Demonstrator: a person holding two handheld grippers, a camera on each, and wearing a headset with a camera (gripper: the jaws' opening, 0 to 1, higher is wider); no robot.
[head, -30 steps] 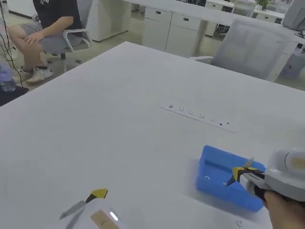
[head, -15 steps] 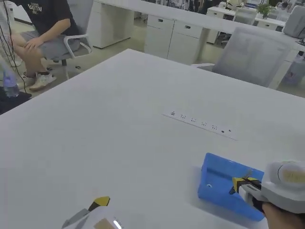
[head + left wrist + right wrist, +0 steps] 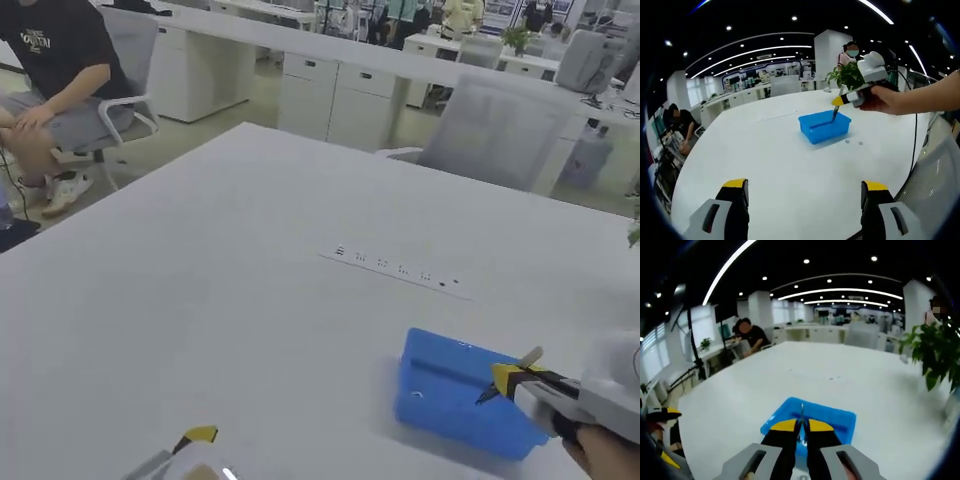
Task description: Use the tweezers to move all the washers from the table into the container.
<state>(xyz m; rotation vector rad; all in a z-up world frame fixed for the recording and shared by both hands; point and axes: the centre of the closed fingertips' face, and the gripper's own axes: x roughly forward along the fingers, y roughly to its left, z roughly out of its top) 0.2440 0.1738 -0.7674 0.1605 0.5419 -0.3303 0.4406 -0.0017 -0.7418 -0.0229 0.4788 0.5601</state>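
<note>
Head view: at 4 o'clock the right gripper (image 3: 497,383) pinches the tweezers (image 3: 484,396) over the blue box (image 3: 440,405).

Left gripper view: the left gripper (image 3: 805,186) gapes, holding nothing. Two washers (image 3: 847,142) lie at the box's 4 o'clock.

Right gripper view: the tip points into the box. Likely a drop; next, fetch those washers.

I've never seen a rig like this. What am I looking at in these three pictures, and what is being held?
There is no robot here: a person holds a two-jaw tool in each hand. The wide picture comes from a camera in the person's headset. The two round ones come from cameras riding on the tools. The right hand-held gripper is shut on thin tweezers, whose tips point down into the blue container on the white table. The left hand-held gripper is open and holds nothing. Two small washers lie on the table beside the container.
</note>
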